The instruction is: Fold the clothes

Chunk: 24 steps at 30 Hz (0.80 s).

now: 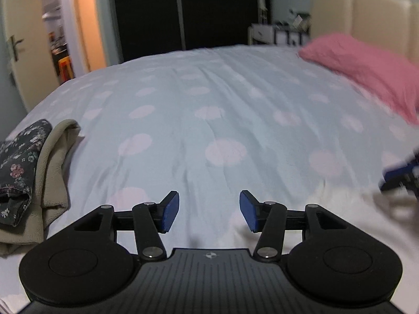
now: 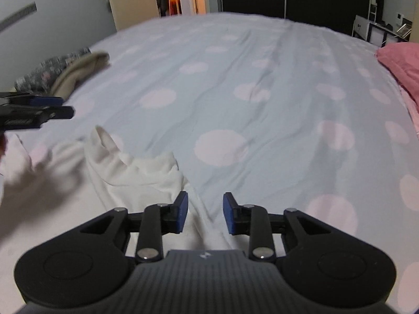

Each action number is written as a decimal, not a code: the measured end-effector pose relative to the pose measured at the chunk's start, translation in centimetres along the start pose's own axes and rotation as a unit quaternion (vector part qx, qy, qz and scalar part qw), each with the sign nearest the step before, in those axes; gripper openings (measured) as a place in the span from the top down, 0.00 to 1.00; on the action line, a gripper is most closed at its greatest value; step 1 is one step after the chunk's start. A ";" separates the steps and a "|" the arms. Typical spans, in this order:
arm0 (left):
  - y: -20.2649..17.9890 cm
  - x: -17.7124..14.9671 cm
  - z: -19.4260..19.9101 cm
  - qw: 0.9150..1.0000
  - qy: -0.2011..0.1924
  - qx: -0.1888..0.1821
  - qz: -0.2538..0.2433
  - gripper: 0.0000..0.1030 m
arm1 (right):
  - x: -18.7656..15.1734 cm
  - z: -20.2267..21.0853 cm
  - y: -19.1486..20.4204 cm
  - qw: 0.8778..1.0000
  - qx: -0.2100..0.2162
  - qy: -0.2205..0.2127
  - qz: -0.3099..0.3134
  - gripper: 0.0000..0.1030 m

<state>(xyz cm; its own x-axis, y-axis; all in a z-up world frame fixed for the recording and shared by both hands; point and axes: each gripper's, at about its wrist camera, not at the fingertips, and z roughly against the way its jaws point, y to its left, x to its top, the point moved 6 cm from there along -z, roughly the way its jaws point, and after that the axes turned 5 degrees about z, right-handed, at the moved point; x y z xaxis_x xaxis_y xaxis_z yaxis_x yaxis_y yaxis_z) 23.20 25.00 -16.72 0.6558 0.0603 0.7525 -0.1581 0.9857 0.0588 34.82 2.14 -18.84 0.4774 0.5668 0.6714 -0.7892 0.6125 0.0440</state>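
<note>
Your right gripper (image 2: 205, 213) and left gripper (image 1: 209, 210) hover, jaws apart and empty, white garment (image 2: 136, 172) released below for folding.

Edges and blur hide much

My right gripper (image 1: 400, 175) is a blue smear at right edge; the rumpled white fleece garment (image 2: 136, 172) runs off lower left, blurred.

A pale blue bed cover (image 1: 209, 104) dotted with soft pink circles lay under my black grippers' blue fingers (image 1: 171, 210). A white garment (image 2: 136, 172), a dark floral piece (image 1: 18, 162) on a beige one (image 1: 52, 178), and a pink pillow (image 1: 366, 70) lay on it.
</note>
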 end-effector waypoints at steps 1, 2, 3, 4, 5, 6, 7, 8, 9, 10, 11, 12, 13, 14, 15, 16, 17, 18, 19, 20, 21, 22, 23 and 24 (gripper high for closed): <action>-0.2 -0.6 -0.1 1.000 0.004 0.000 -0.012 0.52 | 0.0 -0.8 0.2 1.000 0.002 0.009 0.001 0.68; -0.4 -1.1 -0.1 1.000 0.007 -0.001 -0.019 0.52 | -0.1 -1.4 0.3 1.000 0.006 0.017 0.000 0.71; -0.4 -1.5 -0.2 1.000 0.010 -0.006 -0.020 0.52 | -0.1 -1.8 0.3 1.000 0.001 0.020 0.002 0.77; -0.5 -1.9 -0.4 1.000 0.012 -0.012 -0.020 0.52 | -0.2 -2.2 0.3 1.000 -0.004 0.024 0.004 0.95; -0.5 -2.2 -0.5 1.000 0.013 -0.016 -0.019 0.52 | -0.3 -2.5 0.3 1.000 -0.010 0.027 0.005 0.95; -0.5 -2.3 -0.5 1.000 0.014 -0.019 -0.016 0.52 | -0.3 -2.5 0.0 1.000 -0.017 0.022 0.001 0.95; -0.4 -2.5 -0.6 1.000 0.014 -0.022 -0.014 0.52 | -0.2 -2.3 -0.5 1.000 -0.023 0.017 -0.005 0.95; -0.5 -2.6 -0.6 0.999 0.014 -0.025 -0.012 0.52 | -0.2 -1.9 -1.3 0.999 -0.032 0.009 -0.017 0.95; -0.6 -2.7 -0.6 0.999 0.014 -0.029 -0.011 0.52 | -0.1 -1.5 -2.2 0.999 -0.041 0.002 -0.029 0.95; -0.7 -2.8 -0.6 0.999 0.012 -0.033 -0.012 0.52 | -0.1 -1.1 -3.0 0.998 -0.051 -0.006 -0.041 0.95; -0.9 -2.8 -0.5 0.999 0.011 -0.037 -0.013 0.52 | -0.1 -0.7 -3.8 0.997 -0.060 -0.013 -0.053 0.95; -1.1 -2.9 -0.5 0.999 0.010 -0.040 -0.014 0.52 | -0.1 -0.3 -4.7 0.995 -0.069 -0.021 -0.065 0.95; -1.3 -3.0 -0.5 0.999 0.010 -0.044 -0.016 0.52 | -0.1 0.1 -5.2 0.994 -0.068 -0.029 -0.078 0.95; -1.5 -3.1 -0.5 0.999 0.010 -0.048 -0.017 0.52 | -0.3 0.2 -5.5 0.994 -0.058 -0.036 -0.091 0.95; -1.8 -3.2 -0.5 0.998 0.011 -0.050 -0.021 0.52 | -0.4 0.3 -5.8 0.993 -0.048 -0.043 -0.103 0.95; -2.1 -3.3 -0.5 0.998 0.011 -0.052 -0.025 0.52 | -0.5 0.1 -5.6 0.993 -0.040 -0.041 -0.106 0.95; -2.4 -3.4 -0.5 0.998 0.012 -0.053 -0.030 0.52 | -0.7 -0.3 -5.3 0.994 -0.036 -0.032 -0.103 0.94; -2.6 -3.5 -0.5 0.998 0.011 -0.054 -0.035 0.52 | -0.8 -0.7 -5.0 0.994 -0.032 -0.023 -0.099 0.92; -2.9 -3.5 -0.4 0.998 0.011 -0.054 -0.042 0.52 | -0.9 -1.0 -4.7 0.995 -0.036 -0.016 -0.092 0.89; -3.2 -3.6 -0.3 0.997 0.011 -0.055 -0.047 0.52 | -0.9 -1.1 -4.5 0.995 -0.047 -0.016 -0.082 0.85; -3.4 -3.7 -0.1 0.997 0.011 -0.056 -0.052 0.52 | -1.0 -1.1 -4.3 0.995 -0.058 -0.017 -0.073 0.80; -3.6 -3.8 0.0 0.997 0.011 -0.058 -0.054 0.52 | -1.0 -1.0 -4.3 0.995 -0.070 -0.020 -0.067 0.75; -3.8 -4.0 0.1 0.997 0.012 -0.060 -0.054 0.52 | -1.1 -0.7 -4.5 0.995 -0.074 -0.021 -0.069 0.75; -4.1 -4.2 0.3 0.996 0.015 -0.064 -0.056 0.52 | -1.2 -0.4 -4.8 0.994 -0.077 -0.021 -0.071 0.75</action>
<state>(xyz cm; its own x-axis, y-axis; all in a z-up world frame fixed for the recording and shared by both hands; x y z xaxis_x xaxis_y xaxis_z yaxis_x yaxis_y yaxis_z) 20.85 20.69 -19.97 0.6855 -0.0478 0.7265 0.0108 0.9984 0.0556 38.17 -1.31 -20.14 0.5603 0.4469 0.6974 -0.6453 0.7633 0.0293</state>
